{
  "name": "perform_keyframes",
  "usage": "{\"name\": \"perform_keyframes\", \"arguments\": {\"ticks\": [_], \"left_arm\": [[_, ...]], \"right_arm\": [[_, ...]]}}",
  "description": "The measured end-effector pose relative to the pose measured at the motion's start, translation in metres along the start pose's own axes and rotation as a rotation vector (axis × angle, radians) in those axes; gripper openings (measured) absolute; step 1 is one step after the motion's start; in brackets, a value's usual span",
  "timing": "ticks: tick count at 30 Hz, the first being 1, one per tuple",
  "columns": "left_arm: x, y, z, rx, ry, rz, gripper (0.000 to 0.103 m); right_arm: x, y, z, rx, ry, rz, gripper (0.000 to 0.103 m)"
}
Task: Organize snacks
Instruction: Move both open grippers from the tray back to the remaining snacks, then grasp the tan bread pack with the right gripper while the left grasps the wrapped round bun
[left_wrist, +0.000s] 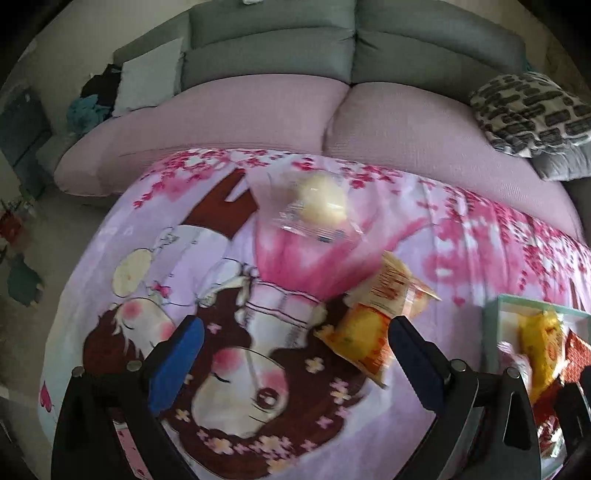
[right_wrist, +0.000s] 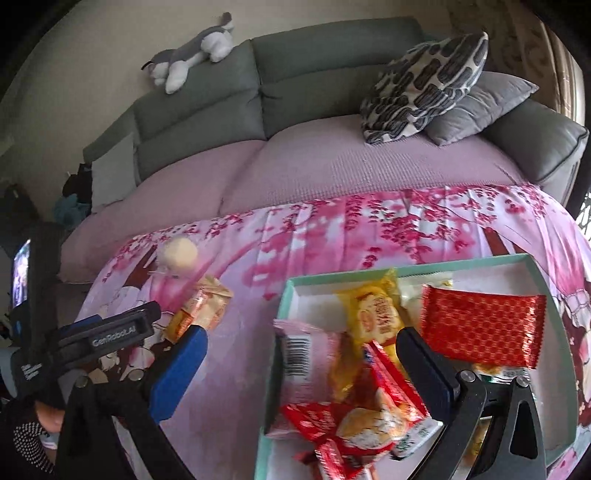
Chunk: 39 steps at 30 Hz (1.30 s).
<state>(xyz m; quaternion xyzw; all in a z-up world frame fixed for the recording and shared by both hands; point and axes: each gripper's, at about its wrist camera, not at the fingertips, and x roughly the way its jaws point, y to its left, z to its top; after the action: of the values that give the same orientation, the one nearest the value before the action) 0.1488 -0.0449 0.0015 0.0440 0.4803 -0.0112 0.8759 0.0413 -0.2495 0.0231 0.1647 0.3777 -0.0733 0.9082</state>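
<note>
A yellow-orange snack packet (left_wrist: 373, 314) lies on the pink cartoon cloth just ahead of my open, empty left gripper (left_wrist: 295, 350), touching its right finger. A clear-wrapped pale bun (left_wrist: 317, 206) lies farther back. Both show in the right wrist view, the packet (right_wrist: 201, 306) and the bun (right_wrist: 179, 254). My right gripper (right_wrist: 299, 363) is open and empty above the left edge of the mint-rimmed box (right_wrist: 284, 306), which holds several snacks: a yellow packet (right_wrist: 373, 314), a red packet (right_wrist: 480, 328), a pink packet (right_wrist: 306, 354) and red-white wrappers (right_wrist: 332, 432).
The cloth covers a table in front of a grey sofa with a pink cover (right_wrist: 332, 166). Patterned and grey cushions (right_wrist: 428, 85) sit at its right end, a plush toy (right_wrist: 192, 51) on its back. The box also shows at the right in the left wrist view (left_wrist: 495, 306).
</note>
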Motion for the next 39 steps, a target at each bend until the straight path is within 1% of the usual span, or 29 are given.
{"name": "perform_keyframes", "arguments": {"ticks": [2,7,12,15,17,20,25,28,30,34,39], "left_arm": [[0.006,0.009,0.004,-0.021,0.011,0.004,0.1],[0.018,0.022,0.009,-0.026,0.037,-0.032,0.1],[0.021,0.024,0.017,-0.011,0.037,-0.074,0.1],[0.021,0.033,0.022,-0.011,0.015,-0.093,0.1],[0.023,0.042,0.024,-0.031,0.012,-0.122,0.1],[0.031,0.058,0.024,-0.054,0.026,-0.144,0.1],[0.043,0.08,0.023,-0.111,0.043,-0.166,0.1],[0.051,0.082,0.022,-0.087,0.057,-0.175,0.1],[0.056,0.08,0.021,-0.058,0.07,-0.163,0.1],[0.067,0.083,0.019,-0.046,0.098,-0.169,0.1],[0.079,0.082,0.018,-0.001,0.121,-0.156,0.1]], "right_arm": [[0.002,0.007,0.0,-0.01,0.004,0.0,0.103],[0.013,0.021,0.001,-0.023,0.031,0.005,0.103],[0.022,0.033,0.007,-0.017,0.046,0.032,0.103],[0.027,0.045,0.014,-0.037,0.05,0.051,0.103],[0.03,0.052,0.02,-0.046,0.051,0.07,0.103],[0.034,0.061,0.029,-0.038,0.055,0.101,0.103],[0.054,0.076,0.035,-0.045,0.109,0.111,0.103],[0.073,0.084,0.031,-0.03,0.158,0.11,0.103],[0.083,0.087,0.027,-0.024,0.185,0.099,0.103],[0.106,0.095,0.022,-0.022,0.228,0.076,0.103],[0.133,0.101,0.017,-0.023,0.278,0.061,0.103]]}}
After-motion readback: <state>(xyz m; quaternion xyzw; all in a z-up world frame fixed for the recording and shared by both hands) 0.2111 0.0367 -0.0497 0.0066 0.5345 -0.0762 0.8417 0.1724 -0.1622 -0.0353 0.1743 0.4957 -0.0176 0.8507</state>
